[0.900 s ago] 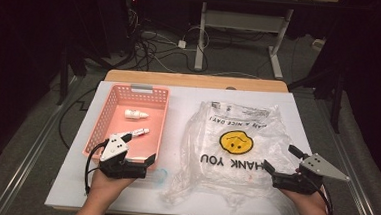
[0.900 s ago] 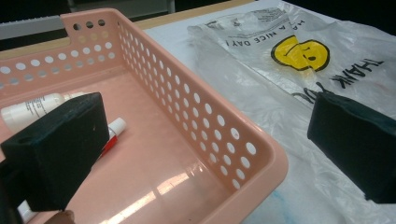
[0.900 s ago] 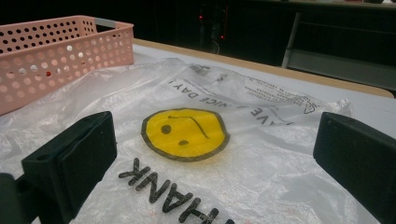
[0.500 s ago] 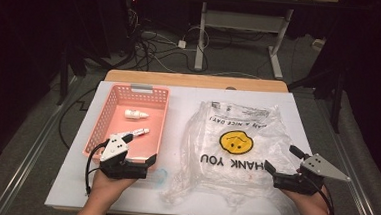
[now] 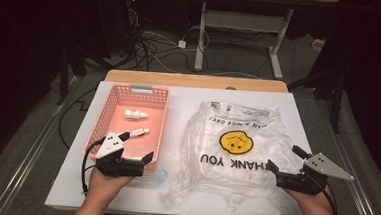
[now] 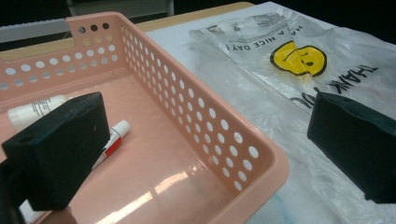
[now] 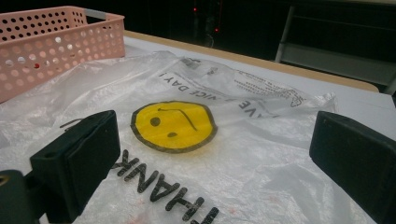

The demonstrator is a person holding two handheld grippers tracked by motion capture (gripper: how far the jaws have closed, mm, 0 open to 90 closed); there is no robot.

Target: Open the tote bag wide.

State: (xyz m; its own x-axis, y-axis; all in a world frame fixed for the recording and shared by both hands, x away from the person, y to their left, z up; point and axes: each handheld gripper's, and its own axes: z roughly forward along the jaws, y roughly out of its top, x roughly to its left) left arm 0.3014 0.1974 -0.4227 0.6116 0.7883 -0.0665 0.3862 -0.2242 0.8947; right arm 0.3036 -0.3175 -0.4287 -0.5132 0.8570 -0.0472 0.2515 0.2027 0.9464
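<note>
Basket (image 5: 112,113): pink plastic, perforated walls, smooth glossy floor with light reflections visible in left gripper view. Bag (image 5: 236,145): thin clear plastic film, wrinkled, slightly shiny, printed black lettering and a yellow face. Table (image 5: 190,80): far edge looks like wood; top covered by a matt white sheet (image 5: 183,112), faint blue stains near the front. Small bottle (image 5: 136,114): white plastic, smooth. Left gripper (image 5: 138,147) and right gripper (image 5: 286,159): matt black jaws; grey plate on each looks flat and dull.

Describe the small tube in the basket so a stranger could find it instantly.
Start at the pink perforated basket on the table's left side. Two items lie inside: the tube is the one nearer the person, slim, white with red markings, unlike the stubbier all-white bottle beyond it.
</note>
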